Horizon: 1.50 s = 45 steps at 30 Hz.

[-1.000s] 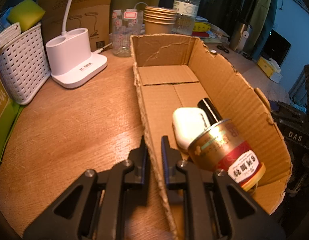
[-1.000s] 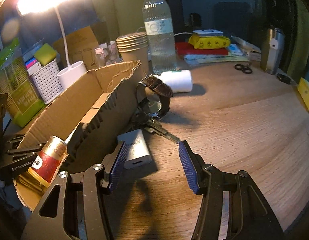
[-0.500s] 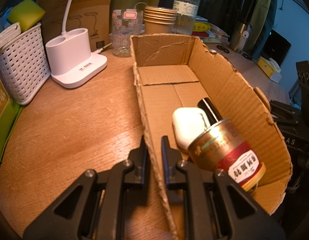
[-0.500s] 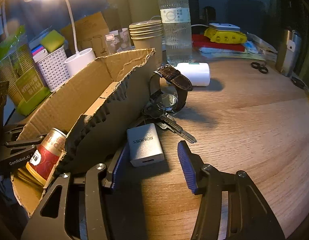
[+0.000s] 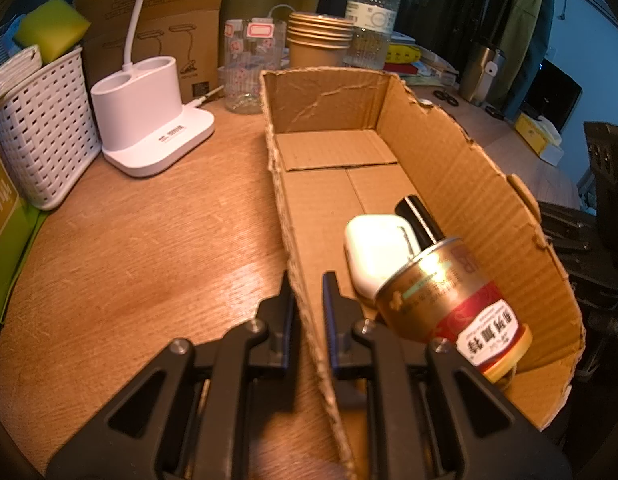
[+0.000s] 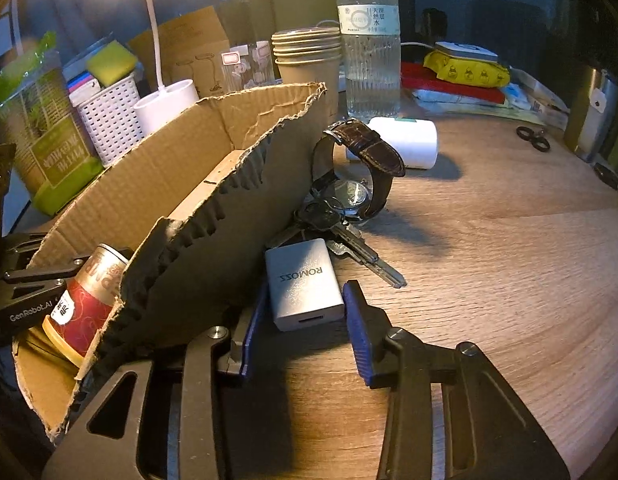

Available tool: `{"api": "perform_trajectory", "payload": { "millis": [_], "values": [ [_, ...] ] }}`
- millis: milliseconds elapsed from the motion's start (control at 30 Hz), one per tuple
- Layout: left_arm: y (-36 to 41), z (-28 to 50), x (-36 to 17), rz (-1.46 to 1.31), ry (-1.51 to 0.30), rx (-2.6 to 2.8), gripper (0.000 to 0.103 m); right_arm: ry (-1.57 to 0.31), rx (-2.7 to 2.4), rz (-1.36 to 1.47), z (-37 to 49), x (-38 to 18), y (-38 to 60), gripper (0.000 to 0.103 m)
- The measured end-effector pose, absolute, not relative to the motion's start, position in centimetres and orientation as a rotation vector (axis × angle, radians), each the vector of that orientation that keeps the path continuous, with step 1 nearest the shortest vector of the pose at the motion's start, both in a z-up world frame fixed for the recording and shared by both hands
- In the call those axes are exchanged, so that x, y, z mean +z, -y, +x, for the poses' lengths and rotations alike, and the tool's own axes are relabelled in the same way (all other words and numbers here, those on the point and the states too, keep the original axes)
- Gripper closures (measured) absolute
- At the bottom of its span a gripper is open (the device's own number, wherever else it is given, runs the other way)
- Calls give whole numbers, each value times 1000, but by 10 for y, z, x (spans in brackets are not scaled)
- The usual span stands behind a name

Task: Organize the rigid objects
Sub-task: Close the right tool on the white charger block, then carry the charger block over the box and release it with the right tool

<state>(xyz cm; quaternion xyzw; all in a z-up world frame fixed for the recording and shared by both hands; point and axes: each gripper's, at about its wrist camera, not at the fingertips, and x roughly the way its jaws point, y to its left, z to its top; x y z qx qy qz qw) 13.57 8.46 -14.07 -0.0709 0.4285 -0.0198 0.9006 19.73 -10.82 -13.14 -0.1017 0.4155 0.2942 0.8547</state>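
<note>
Left fingers (image 5: 295, 292) pinching box wall (image 5: 285, 216), right fingers (image 6: 359, 320) spread around one charger (image 6: 303, 284), three items boxed.

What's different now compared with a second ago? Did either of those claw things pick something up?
The right gripper has moved forward, so its open fingers now sit on either side of the silver power bank; it is not yet clamped. The left gripper stays pinched on the cardboard box wall. The can, white case, watch and keys haven't moved.
</note>
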Motion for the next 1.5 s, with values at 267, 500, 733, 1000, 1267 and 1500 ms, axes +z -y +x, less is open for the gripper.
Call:
{"api": "perform_trajectory", "payload": {
  "millis": [267,500,733,1000,1267,1500],
  "values": [
    [-84,136,-141,-147,-887,-41,90,-818,569,-222,189,-121,112,64],
    [-85,136,-141,-146,-887,-41,90,-774,545,-223,185,-106,119,64],
    [-85,136,-141,-147,-887,-41,90,-744,530,-214,181,-95,123,64],
    [-85,136,-141,-147,-887,-41,90,-715,525,-209,175,-85,124,64],
    [-85,136,-141,-147,-887,-41,90,-677,533,-199,170,-68,123,64],
    [-85,136,-141,-147,-887,-41,90,-644,572,-194,163,-53,113,64]
  ]
}}
